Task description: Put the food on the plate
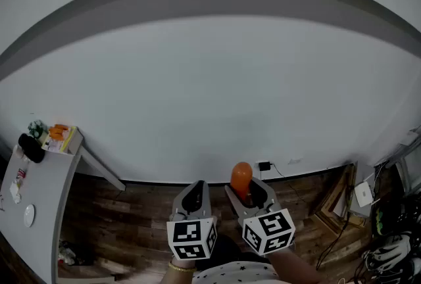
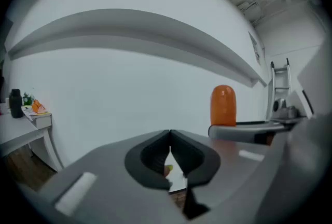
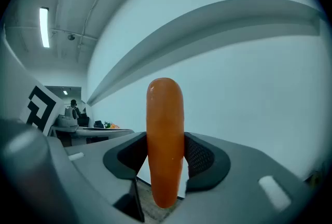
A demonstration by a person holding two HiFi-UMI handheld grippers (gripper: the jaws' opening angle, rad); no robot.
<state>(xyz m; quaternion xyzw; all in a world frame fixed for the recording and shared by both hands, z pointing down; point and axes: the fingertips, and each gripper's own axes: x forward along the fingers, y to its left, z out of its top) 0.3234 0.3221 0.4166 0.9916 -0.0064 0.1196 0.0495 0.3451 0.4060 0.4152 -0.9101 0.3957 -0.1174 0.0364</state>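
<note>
An orange sausage (image 1: 241, 177) stands upright between the jaws of my right gripper (image 1: 250, 192), which is shut on it. In the right gripper view the sausage (image 3: 165, 140) fills the gap between the dark pads, its tip well above them. My left gripper (image 1: 195, 187) hangs just left of it, shut with nothing held; its tips meet in the left gripper view (image 2: 169, 135), where the sausage (image 2: 223, 106) shows at the right. Both grippers are held over the wooden floor, facing a white wall. A small white plate (image 1: 29, 214) lies on the grey table (image 1: 46, 177) at far left.
At the table's far end are orange and green food items (image 1: 58, 132) and a black object (image 1: 31, 148). A plug and cable (image 1: 264, 165) sit at the wall's foot. Frames (image 1: 335, 200) and tangled gear (image 1: 388, 250) crowd the right corner.
</note>
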